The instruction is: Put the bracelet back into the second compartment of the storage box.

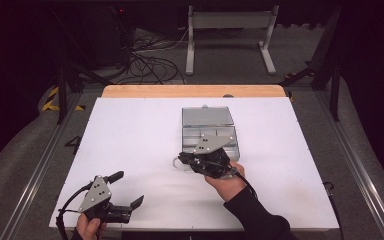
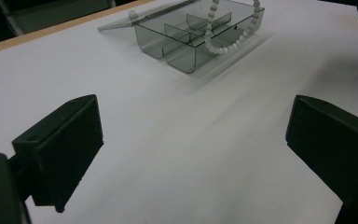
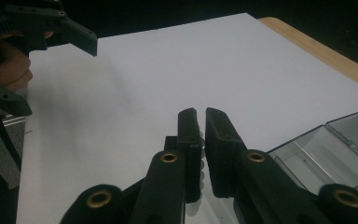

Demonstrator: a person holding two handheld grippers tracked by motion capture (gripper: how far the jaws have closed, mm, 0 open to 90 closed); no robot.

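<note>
A clear grey compartment box (image 1: 210,136) lies open mid-table, its lid (image 1: 207,116) folded back flat. My right gripper (image 1: 181,159) hovers at the box's near left corner, shut on a string of white beads (image 2: 221,46). The string hangs in a loop over the box's (image 2: 186,39) front compartments. In the right gripper view the beads (image 3: 200,179) show pinched between the closed jaws of my right gripper (image 3: 201,114), with the box (image 3: 317,154) to the right. My left gripper (image 1: 127,189) rests near the table's front left, open and holding nothing (image 2: 193,121).
The white tabletop (image 1: 130,135) has a wooden strip (image 1: 190,91) along its far edge. Beyond it, a white stand (image 1: 230,30) and loose cables (image 1: 150,60) are on the floor. My left gripper (image 3: 58,77) shows far off in the right gripper view.
</note>
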